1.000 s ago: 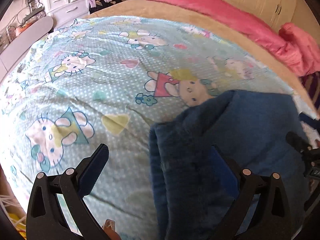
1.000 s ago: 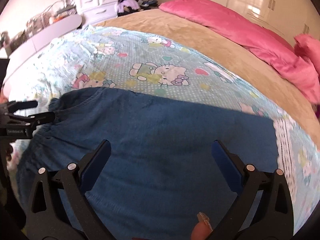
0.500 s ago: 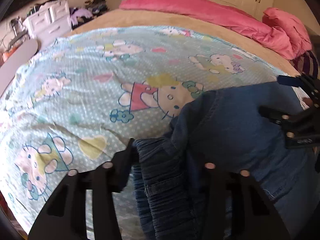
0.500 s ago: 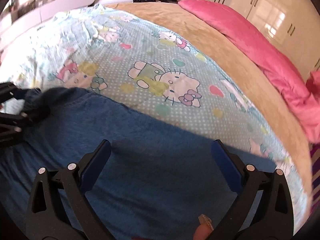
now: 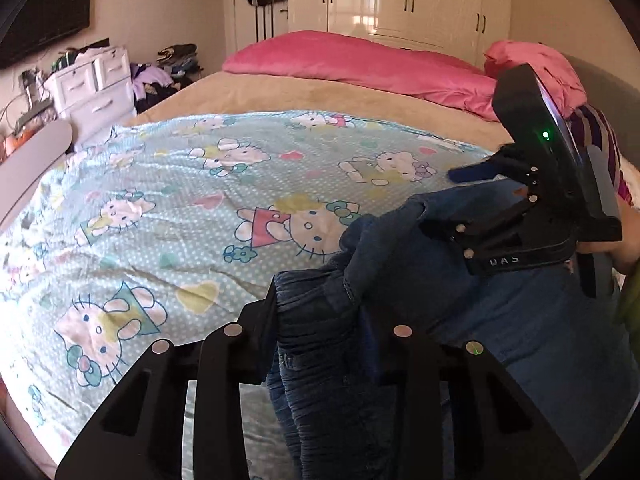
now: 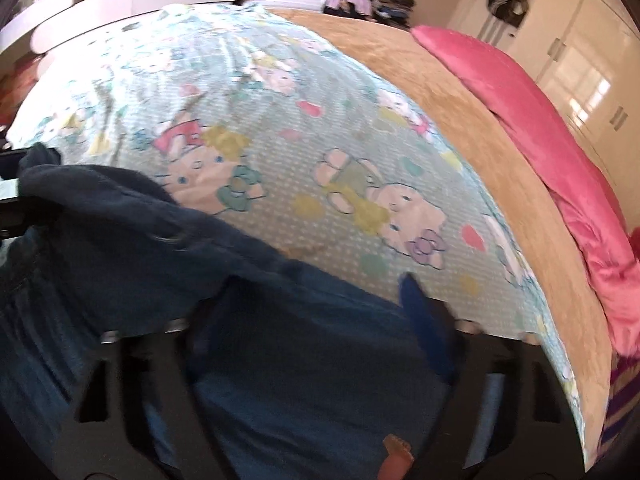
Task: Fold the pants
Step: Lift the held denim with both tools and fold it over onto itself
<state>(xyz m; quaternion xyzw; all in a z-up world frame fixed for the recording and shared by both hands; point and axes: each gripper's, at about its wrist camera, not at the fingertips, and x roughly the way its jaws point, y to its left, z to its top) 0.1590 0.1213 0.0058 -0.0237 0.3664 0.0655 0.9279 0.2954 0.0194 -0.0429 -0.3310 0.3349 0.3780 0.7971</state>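
Note:
Dark blue denim pants (image 5: 500,320) lie bunched at the near edge of a bed with a Hello Kitty sheet (image 5: 180,208). My left gripper (image 5: 324,320) is shut on the gathered waistband edge of the pants and holds it lifted. My right gripper (image 6: 316,312) has closed in on a fold of the pants (image 6: 304,360); the view is blurred. In the left wrist view the right gripper (image 5: 472,196) is at the right, with denim draped between its fingers.
A tan blanket (image 5: 320,92) and pink pillows (image 5: 360,60) lie at the far end of the bed. White drawers (image 5: 92,84) and clutter stand at the left, wardrobes (image 5: 400,0) behind.
Both grippers went from open over the flat pants to closed on the fabric. The left one took the waistband edge and lifted it; the right one then closed on a fold and came nearer.

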